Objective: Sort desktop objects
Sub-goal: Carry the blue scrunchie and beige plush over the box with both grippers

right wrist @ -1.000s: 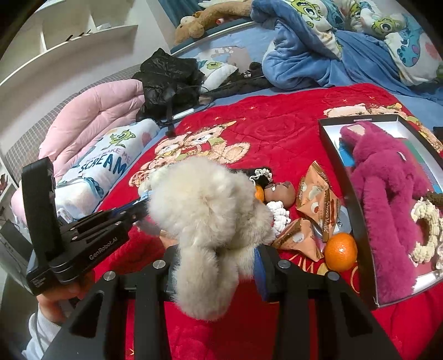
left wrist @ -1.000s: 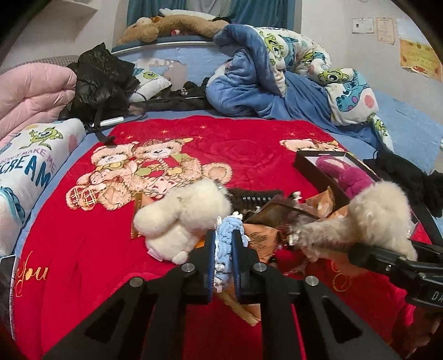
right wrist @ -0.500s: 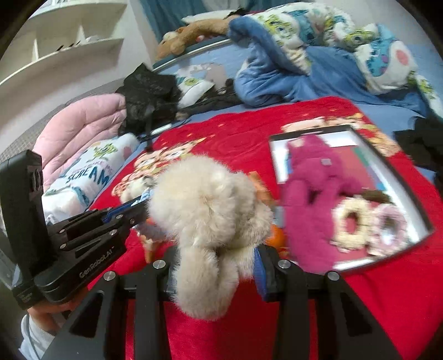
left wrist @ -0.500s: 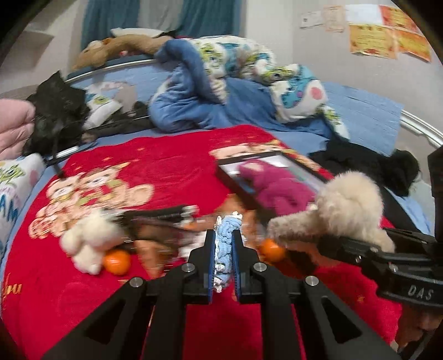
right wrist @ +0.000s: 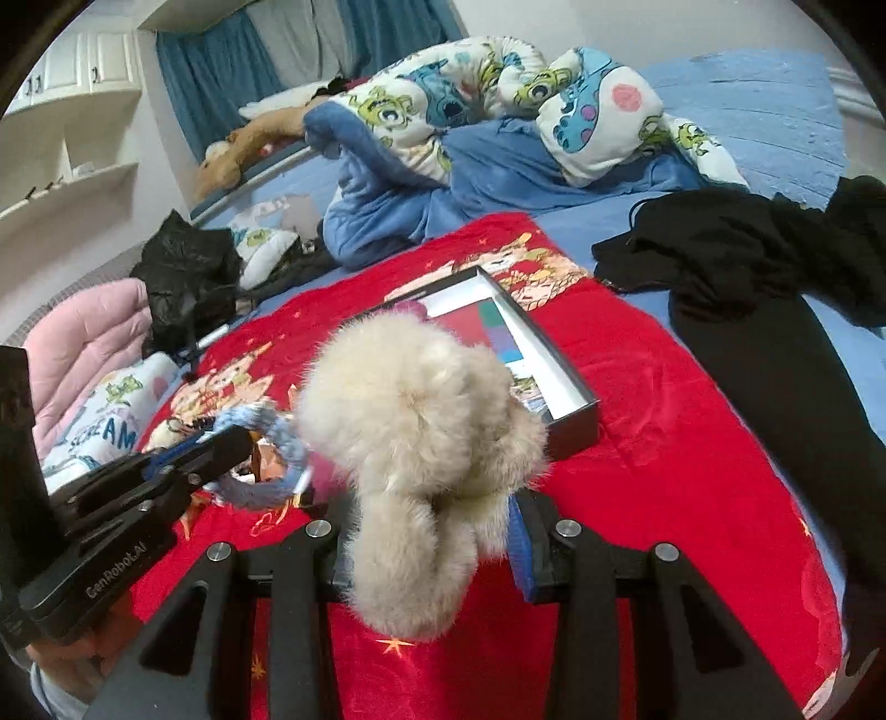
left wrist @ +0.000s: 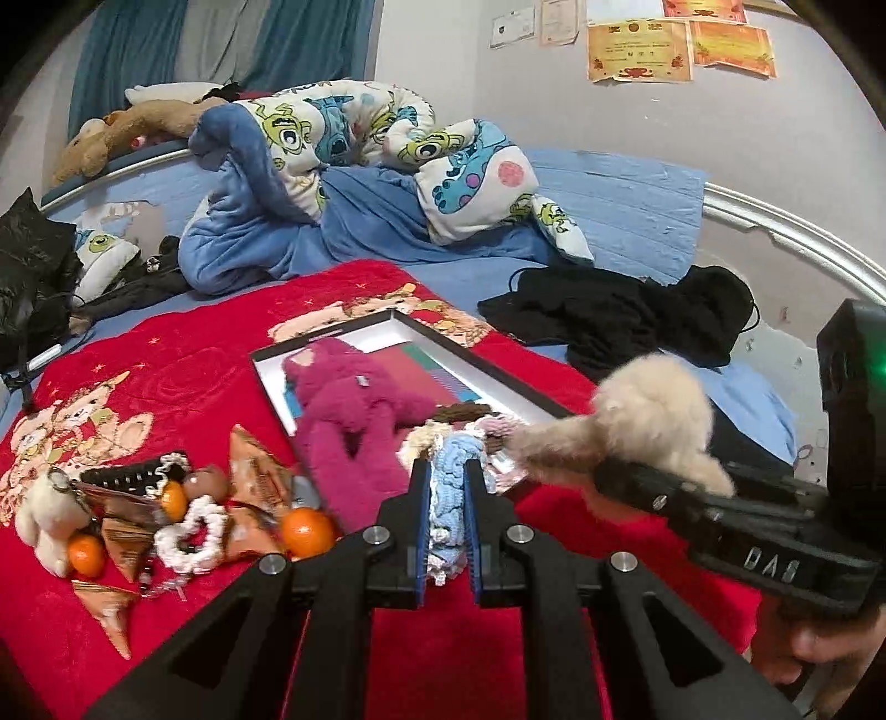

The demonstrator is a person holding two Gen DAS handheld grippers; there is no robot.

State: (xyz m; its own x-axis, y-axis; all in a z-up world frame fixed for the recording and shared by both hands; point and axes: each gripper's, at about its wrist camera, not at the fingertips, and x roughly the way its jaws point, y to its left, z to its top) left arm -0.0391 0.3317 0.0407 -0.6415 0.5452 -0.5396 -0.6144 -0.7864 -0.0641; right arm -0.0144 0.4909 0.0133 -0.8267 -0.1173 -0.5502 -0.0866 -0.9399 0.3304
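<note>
Left tongs (left wrist: 447,518) clamp blue scrunchie (left wrist: 451,471); right tongs (right wrist: 437,545) clamp beige plush (right wrist: 421,421) near tray (right wrist: 559,365). Casings read "GenRobot.AI", possibly "DAS".

fluffy plush toy (right wrist: 421,421), knitted yarn ring (left wrist: 448,476)

Crumpled cartoon-print duvet (left wrist: 354,160), black clothes (left wrist: 614,315), wall certificates (left wrist: 642,50).

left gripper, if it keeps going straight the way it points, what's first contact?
Likely the box contents: the left gripper, shut on the blue crochet scrunchie, aims at the scrunchies lying beside the magenta plush in the box's near end. Depth is unclear.
</note>
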